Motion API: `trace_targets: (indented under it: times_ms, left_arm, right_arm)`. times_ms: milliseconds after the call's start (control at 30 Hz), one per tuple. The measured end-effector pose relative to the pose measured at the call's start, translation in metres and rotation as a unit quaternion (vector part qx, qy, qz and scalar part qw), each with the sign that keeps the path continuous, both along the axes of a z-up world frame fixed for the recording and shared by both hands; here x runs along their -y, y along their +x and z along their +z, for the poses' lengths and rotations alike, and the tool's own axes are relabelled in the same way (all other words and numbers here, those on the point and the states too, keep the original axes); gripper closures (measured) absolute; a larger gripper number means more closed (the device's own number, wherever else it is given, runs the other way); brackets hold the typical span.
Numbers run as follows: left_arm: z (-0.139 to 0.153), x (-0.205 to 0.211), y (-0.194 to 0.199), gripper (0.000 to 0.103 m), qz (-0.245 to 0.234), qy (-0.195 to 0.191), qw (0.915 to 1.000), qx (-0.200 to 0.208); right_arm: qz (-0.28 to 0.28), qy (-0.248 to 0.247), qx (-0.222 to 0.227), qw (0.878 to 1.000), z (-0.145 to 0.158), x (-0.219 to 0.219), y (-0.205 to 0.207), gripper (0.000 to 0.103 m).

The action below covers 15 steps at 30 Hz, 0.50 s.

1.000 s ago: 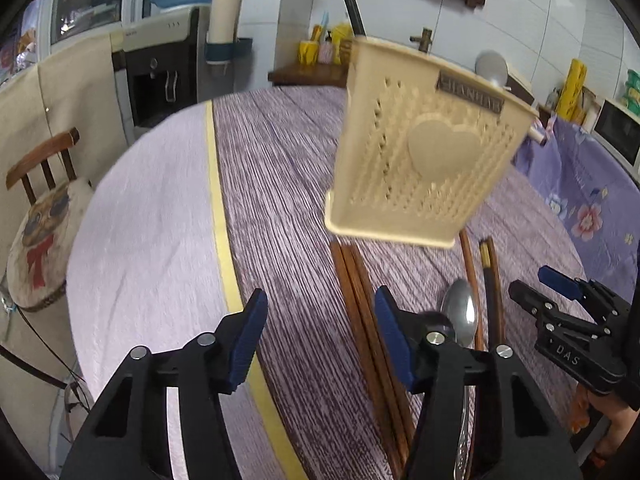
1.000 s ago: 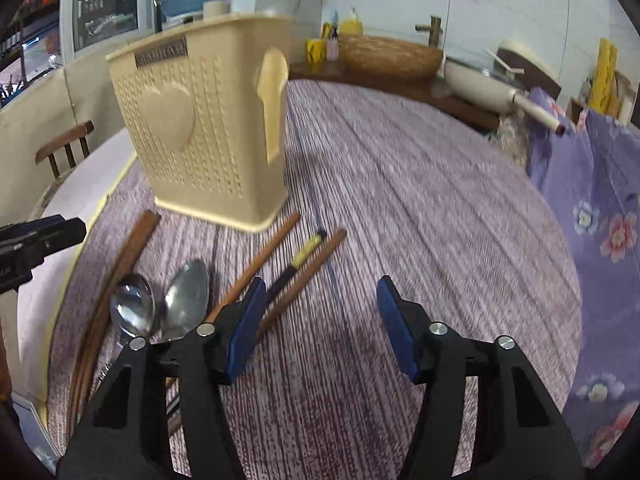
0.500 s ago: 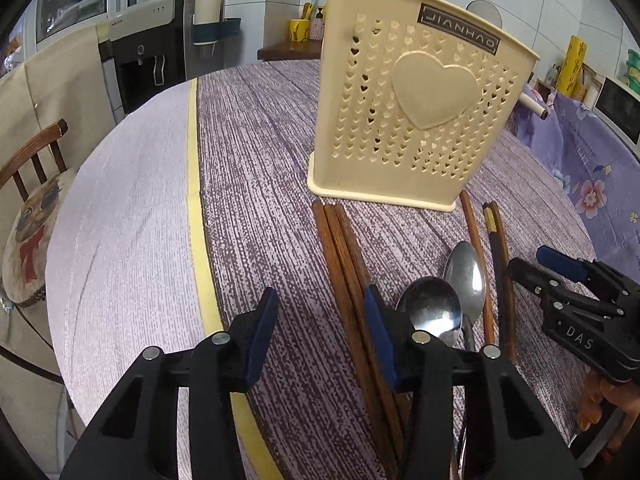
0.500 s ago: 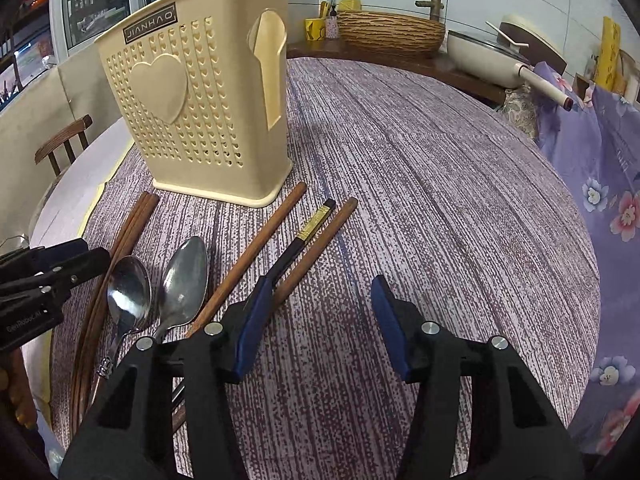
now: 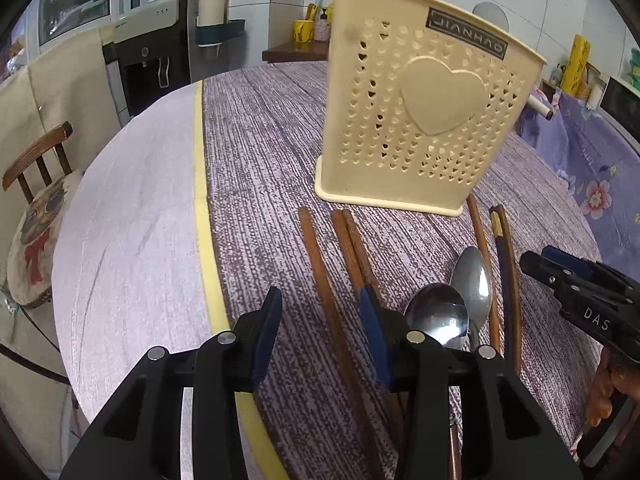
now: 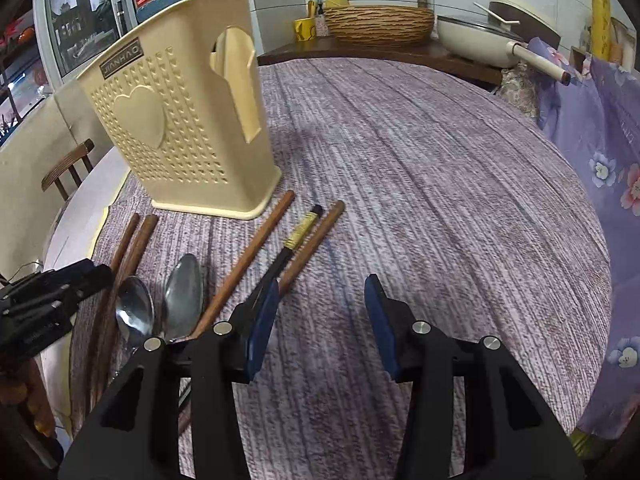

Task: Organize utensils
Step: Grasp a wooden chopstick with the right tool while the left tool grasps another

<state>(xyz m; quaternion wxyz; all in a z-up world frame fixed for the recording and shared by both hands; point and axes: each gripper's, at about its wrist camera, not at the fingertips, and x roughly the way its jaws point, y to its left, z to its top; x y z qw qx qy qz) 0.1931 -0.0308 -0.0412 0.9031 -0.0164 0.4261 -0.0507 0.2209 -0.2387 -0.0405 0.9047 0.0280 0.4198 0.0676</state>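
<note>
A cream plastic utensil holder (image 5: 424, 104) with heart holes stands upright on the purple-clothed table; it also shows in the right wrist view (image 6: 180, 140). In front of it lie several brown wooden chopsticks (image 5: 320, 264) (image 6: 244, 264), a black chopstick with a gold band (image 6: 298, 236) and two metal spoons (image 5: 472, 280) (image 6: 182, 292). My left gripper (image 5: 320, 332) is open and empty, low over the leftmost chopstick. My right gripper (image 6: 320, 320) is open and empty, just right of the chopsticks.
A yellow stripe (image 5: 204, 208) divides the purple cloth from a pale cloth on the left. A wooden chair (image 5: 36, 200) stands beyond the table's left edge. A counter with a wicker basket (image 6: 378, 22) and a pan (image 6: 476, 40) lies behind.
The left gripper has come down and closer to the chopsticks; one chopstick now lies apart from the pair, left of it. The right gripper has dropped slightly lower.
</note>
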Motion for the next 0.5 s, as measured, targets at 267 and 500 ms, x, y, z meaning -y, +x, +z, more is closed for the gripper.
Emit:
trace_targets:
  times_ms: [267, 500]
  left_arm:
    - [-0.002, -0.006, 0.000, 0.063, 0.007, 0.010, 0.9999, -0.004]
    - [-0.001, -0.007, 0.010, 0.065, 0.008, -0.006, 0.9999, -0.009]
  right_arm:
    - [0.004, -0.006, -0.022, 1.000, -0.005, -0.001, 0.006, 0.058]
    - [-0.006, -0.004, -0.027, 1.000, -0.005, 0.001, 0.020, 0.069]
